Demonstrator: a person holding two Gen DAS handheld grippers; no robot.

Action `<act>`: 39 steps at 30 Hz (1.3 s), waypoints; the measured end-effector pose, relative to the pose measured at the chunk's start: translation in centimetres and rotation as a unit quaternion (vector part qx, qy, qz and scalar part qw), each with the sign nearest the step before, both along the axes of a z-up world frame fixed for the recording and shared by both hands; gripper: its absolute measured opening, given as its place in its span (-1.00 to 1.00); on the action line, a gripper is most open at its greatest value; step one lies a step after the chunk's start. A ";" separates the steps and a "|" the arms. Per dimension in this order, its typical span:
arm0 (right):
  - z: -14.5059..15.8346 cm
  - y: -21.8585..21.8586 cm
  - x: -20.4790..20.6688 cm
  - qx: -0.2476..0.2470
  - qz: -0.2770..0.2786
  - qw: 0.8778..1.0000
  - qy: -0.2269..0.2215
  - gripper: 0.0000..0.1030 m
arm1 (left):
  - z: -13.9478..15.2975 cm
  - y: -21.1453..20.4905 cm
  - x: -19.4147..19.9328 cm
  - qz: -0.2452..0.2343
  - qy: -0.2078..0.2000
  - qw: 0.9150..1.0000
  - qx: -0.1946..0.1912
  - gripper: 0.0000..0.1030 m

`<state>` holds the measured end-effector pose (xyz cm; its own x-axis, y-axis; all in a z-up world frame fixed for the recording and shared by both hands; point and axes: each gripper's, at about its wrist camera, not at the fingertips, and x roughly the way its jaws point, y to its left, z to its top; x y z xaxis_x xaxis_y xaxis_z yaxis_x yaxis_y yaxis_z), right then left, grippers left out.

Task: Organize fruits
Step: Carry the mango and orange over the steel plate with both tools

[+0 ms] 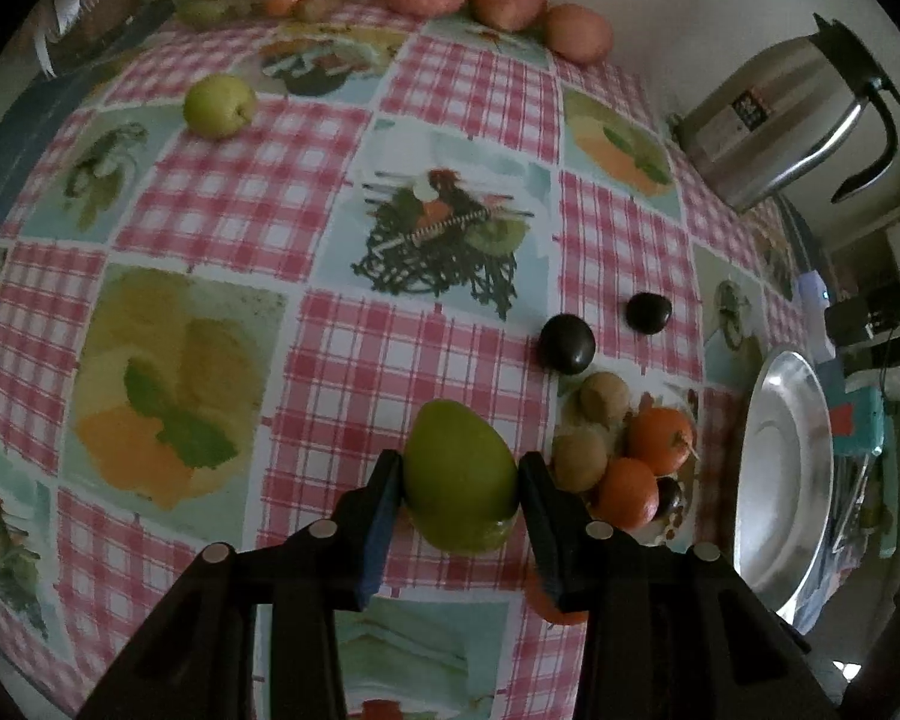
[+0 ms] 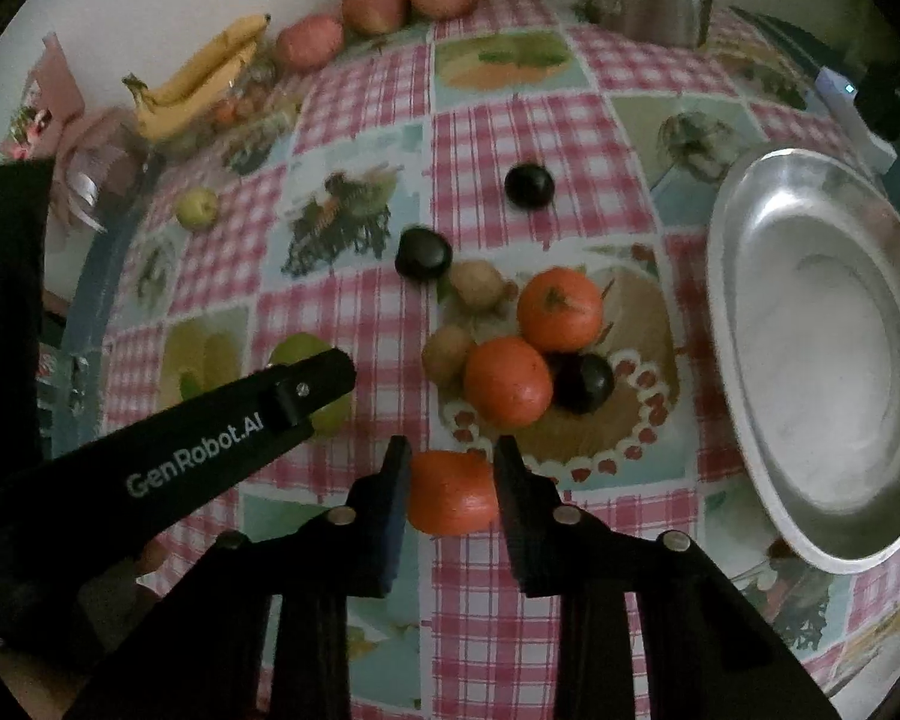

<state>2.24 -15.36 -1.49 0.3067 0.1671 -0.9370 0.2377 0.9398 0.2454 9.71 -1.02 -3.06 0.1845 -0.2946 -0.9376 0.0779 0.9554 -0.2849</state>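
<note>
left gripper (image 1: pixel 459 480) clamps green mango (image 1: pixel 459 474); right gripper (image 2: pixel 450 492) clamps orange (image 2: pixel 450 492) on table.

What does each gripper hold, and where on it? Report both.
The left gripper clamps the green mango across its wide sides. The right gripper clamps an orange tangerine across its sides.

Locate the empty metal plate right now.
The metal plate sits at the right edge of the table in both wrist views, just right of the fruit pile with two oranges, and nothing lies in it.
</note>
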 end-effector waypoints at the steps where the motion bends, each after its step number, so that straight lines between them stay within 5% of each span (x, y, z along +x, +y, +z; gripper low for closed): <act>1: 0.1 -0.1 0.0 0.001 0.000 1.000 -0.002 -0.43 | 0.1 0.0 0.0 0.001 -0.001 1.000 0.001 -0.18; 10: -1.0 0.4 0.3 0.008 0.006 1.000 0.020 -0.41 | -0.6 1.0 -0.4 0.021 0.005 0.999 0.030 -0.18; 15: -1.8 0.7 0.3 0.017 0.012 0.999 0.031 -0.15 | -0.7 1.1 -0.6 0.024 0.007 0.999 0.029 -0.18; 39: -3.8 2.8 0.8 0.044 0.049 0.996 0.057 -0.18 | -1.6 0.8 -0.2 0.027 0.020 0.999 0.036 -0.18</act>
